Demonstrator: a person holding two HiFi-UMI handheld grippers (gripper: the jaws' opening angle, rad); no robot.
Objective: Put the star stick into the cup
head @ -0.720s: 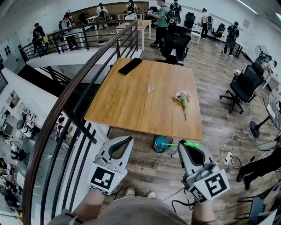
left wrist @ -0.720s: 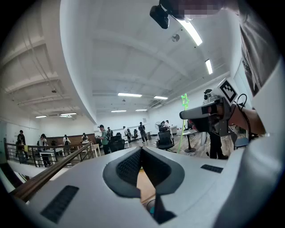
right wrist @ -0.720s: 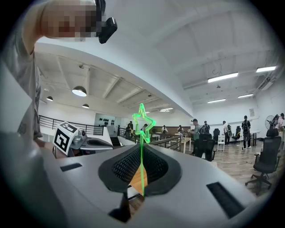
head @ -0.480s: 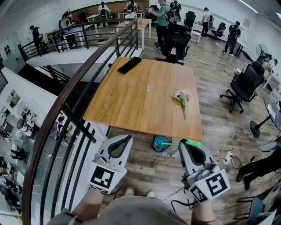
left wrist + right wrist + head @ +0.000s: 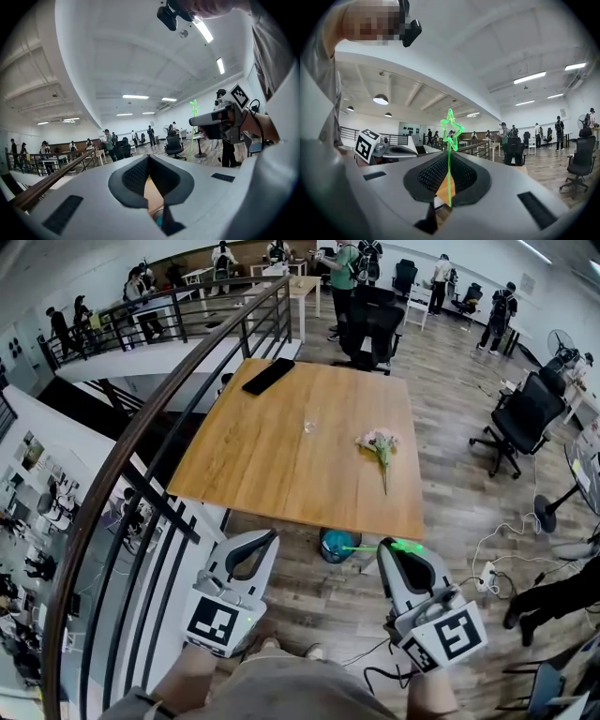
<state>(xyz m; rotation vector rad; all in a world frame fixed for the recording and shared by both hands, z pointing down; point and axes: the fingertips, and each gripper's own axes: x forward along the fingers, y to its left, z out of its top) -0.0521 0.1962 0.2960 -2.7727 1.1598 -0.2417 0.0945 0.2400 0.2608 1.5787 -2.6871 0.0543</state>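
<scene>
We are clamping the thin glowing-green star-topped stick (image 5: 449, 168) upright in the right tool (image 5: 386, 547), low before the wooden desk (image 5: 262, 456); the left tool (image 5: 271, 536) is sitting closed, empty. Since the earlier frame the desk is lying slightly further left, its small clear cup (image 5: 310, 425) well apart from the stick, near a pink flower bunch (image 5: 379, 441).

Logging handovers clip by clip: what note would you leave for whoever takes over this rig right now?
Right gripper: jaws shut on the star stick, held in the air short of the table's near edge.
Left gripper: jaws shut, nothing in them, level with the right one.
Cup: small and clear, mid-table, with no stick in it. A flower sprig lies to its right.
Done: the stick is in hand.
Left: carry the stick over the table to the cup, lower it in, and release.
</scene>
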